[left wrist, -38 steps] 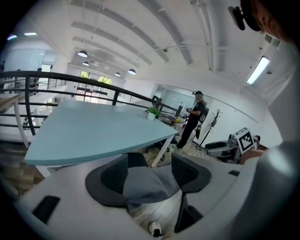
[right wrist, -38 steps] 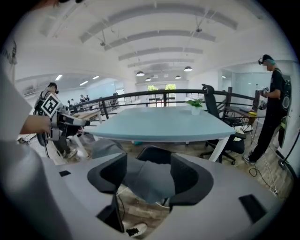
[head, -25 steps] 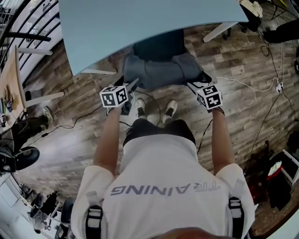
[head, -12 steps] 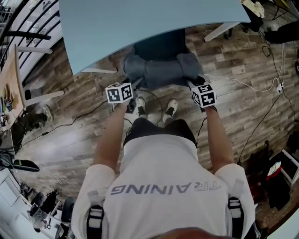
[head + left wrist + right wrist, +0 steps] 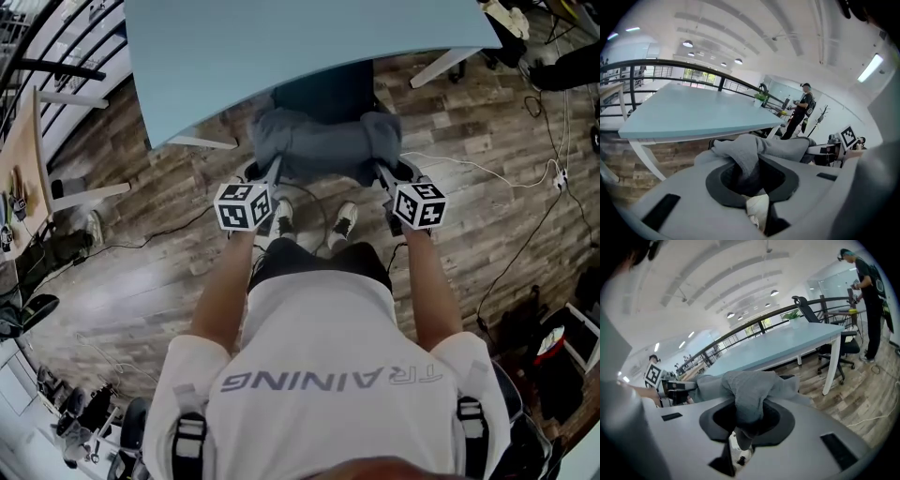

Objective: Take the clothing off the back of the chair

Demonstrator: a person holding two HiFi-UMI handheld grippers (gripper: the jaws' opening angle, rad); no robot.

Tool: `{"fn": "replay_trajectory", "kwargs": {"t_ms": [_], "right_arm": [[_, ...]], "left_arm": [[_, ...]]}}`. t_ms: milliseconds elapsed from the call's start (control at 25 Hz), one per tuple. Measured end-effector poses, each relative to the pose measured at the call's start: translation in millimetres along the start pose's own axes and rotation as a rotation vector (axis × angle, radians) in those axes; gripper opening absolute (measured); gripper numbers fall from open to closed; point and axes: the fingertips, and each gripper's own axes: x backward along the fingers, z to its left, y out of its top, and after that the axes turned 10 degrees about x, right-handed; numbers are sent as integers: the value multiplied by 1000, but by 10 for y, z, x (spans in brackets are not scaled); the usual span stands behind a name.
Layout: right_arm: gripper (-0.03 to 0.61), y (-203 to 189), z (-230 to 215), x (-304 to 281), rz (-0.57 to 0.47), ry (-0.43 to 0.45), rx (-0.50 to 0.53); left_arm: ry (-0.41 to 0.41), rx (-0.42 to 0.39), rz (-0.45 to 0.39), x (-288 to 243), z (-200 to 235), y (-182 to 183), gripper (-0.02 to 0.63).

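Note:
A grey garment (image 5: 323, 145) lies bunched across the back of a dark chair (image 5: 323, 94) that is pushed under the light blue table (image 5: 281, 47). My left gripper (image 5: 274, 170) holds the garment's left end and my right gripper (image 5: 382, 172) holds its right end. In the left gripper view a fold of grey cloth (image 5: 749, 154) runs down between the jaws of the left gripper (image 5: 751, 176), which are closing on it. In the right gripper view the cloth (image 5: 749, 392) likewise hangs into the closing jaws of the right gripper (image 5: 746, 420).
Cables (image 5: 487, 169) trail over the wooden floor to the right. A white table leg (image 5: 833, 363) and an office chair (image 5: 846, 350) stand to the right. A person (image 5: 799, 110) stands far off, and a black railing (image 5: 670, 65) runs behind the table.
Both grippers moved in to the garment's two ends and their jaws closed on the cloth. They have since drawn back a little towards me, with the cloth pulled along.

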Motion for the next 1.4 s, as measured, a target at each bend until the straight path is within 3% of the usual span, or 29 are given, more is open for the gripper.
{"fn": "replay_trajectory", "kwargs": {"t_ms": [200, 560, 920, 1400], "right_arm": [[88, 411, 246, 134, -144, 97, -162], [89, 1456, 330, 559, -401, 118, -259], [91, 2421, 343, 1431, -631, 27, -122], [91, 3298, 687, 2269, -762, -80, 148]], "left_arm": [[-102, -37, -162, 306, -305, 497, 80], [-211, -194, -333, 735, -931, 1586, 80], [-304, -368, -456, 1176, -1796, 2340, 80], [-337, -492, -610, 1897, -2448, 2997, 80]]}}
